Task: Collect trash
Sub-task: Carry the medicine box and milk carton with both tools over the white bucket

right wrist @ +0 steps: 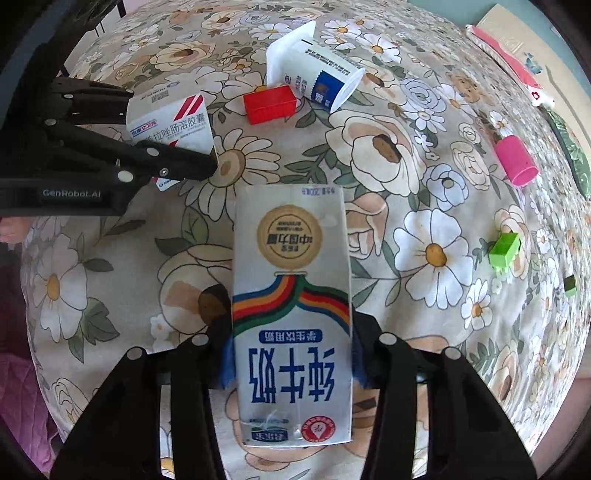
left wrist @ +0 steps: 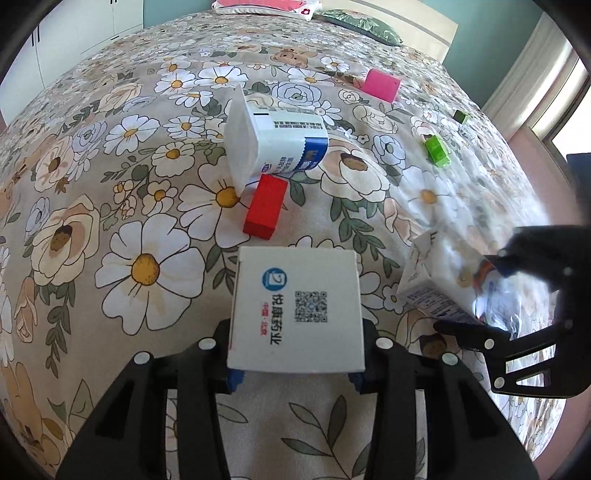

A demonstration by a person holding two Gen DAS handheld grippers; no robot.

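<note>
A white medicine box with a QR code sits between the blue pads of my left gripper, which is shut on its sides over the floral bedspread. In the right wrist view the same box shows in that left gripper at the upper left. My right gripper is shut on a white milk carton with a rainbow print. From the left wrist view the carton and right gripper are at the right edge.
A white yogurt cup lies on its side mid-bed beside a red block. Farther off are a pink block, a light green block and a dark green block. Pillows line the headboard.
</note>
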